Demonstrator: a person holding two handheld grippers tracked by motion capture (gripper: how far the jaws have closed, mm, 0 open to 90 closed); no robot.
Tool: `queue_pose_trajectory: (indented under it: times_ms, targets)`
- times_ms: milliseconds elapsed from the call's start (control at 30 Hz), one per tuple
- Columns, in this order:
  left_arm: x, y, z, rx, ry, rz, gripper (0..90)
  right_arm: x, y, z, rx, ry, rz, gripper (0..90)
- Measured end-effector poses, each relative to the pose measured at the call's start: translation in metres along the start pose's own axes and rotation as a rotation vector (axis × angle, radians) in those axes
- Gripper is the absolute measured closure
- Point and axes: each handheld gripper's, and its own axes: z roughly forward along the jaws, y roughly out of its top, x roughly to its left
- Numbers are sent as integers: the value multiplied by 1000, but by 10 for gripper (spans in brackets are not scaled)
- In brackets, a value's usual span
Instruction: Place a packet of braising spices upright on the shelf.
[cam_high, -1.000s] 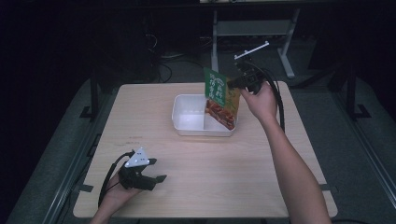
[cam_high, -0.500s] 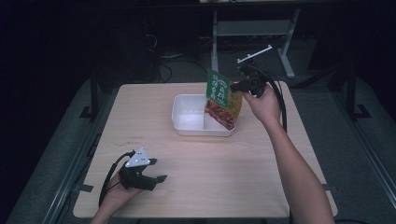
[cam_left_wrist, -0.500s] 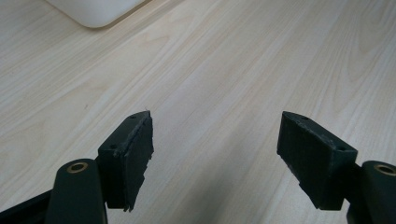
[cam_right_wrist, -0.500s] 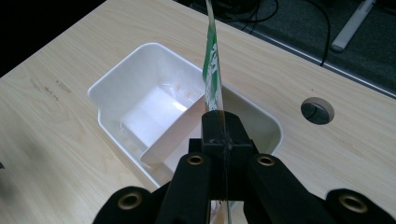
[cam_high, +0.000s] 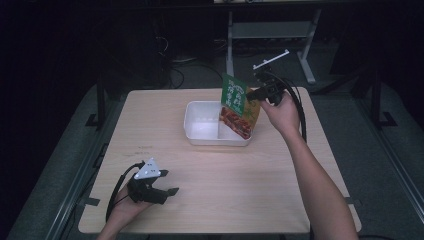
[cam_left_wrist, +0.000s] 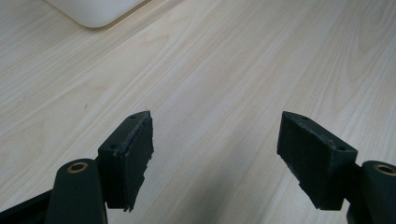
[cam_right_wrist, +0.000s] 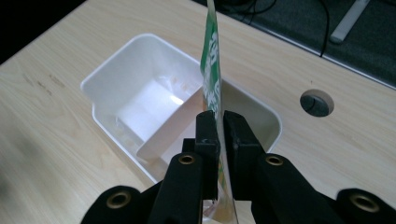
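One flat snack packet (cam_high: 239, 106), green at the top and red-brown below, hangs upright over the white divided tray (cam_high: 200, 131). Right gripper (cam_high: 256, 93) jaws, just eased slightly apart, bracket its edge; left gripper (cam_high: 167, 191) stands open.

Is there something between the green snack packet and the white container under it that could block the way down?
Nothing visible blocks it. The snack packet hangs between the right gripper pads, directly over the white container. Both compartments look empty; only the divider wall rises beneath the packet's edge.
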Motion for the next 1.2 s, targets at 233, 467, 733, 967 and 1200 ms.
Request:
queue_pose_trajectory:
  times_ms: [233,467,733,967,1200]
  targets:
    - [1,0,-1,-4,2,-1,262,0,0,-1,-19,1,8,762]
    - [0,0,-1,-4,4,-1,262,-2,-2,-8,-25,-9,13,726]
    - [0,0,0,-1,4,1,261,-6,-4,-14,-23,-5,25,689]
    - [0,0,-1,-4,6,-2,261,-10,-8,-17,-19,-8,38,652]
    - [0,0,0,-2,7,-1,261,-13,-13,-20,-14,-8,46,633]
